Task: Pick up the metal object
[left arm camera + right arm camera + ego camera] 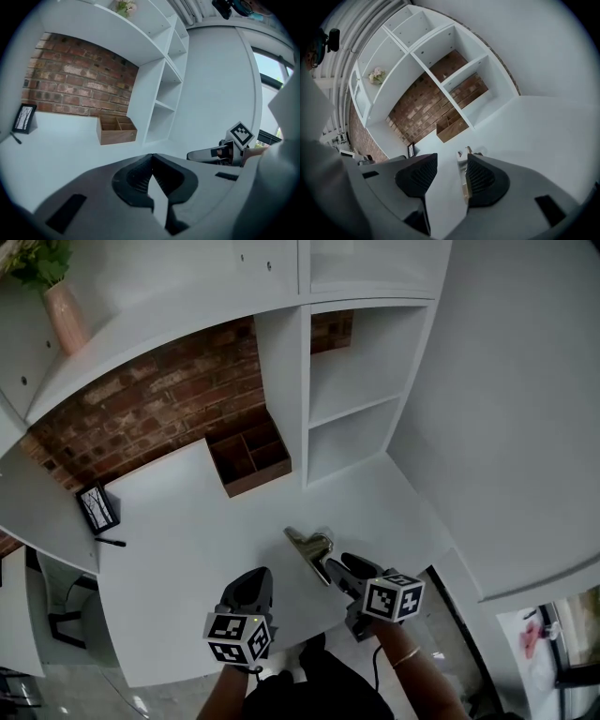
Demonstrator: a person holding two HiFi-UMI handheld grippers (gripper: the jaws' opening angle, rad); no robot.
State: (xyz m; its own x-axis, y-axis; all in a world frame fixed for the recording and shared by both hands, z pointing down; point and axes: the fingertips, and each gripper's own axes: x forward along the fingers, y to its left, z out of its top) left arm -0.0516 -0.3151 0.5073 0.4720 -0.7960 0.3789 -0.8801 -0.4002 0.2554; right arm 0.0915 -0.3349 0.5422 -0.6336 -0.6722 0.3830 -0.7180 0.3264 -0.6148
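A shiny metal clip-like object [309, 547] lies on the white desk [187, 549] near its front edge. My right gripper [339, 565] is open around the object's near end. In the right gripper view the metal object [462, 157] lies along the inner face of the right finger [480, 176], with a wide gap to the left finger [417, 176]. My left gripper [257, 576] hovers to the left of the object, shut with nothing in it; in its own view the left gripper [151, 157] has its jaws meeting at the tips. The right gripper [213, 153] shows there at the right.
A wooden organizer box [251, 457] stands at the back of the desk against the brick wall [150, 409]. White shelf compartments [356, 399] rise at the back right. A small picture frame [97, 507] and a pen [110, 542] lie at the far left. A pink vase [66, 317] sits on the upper shelf.
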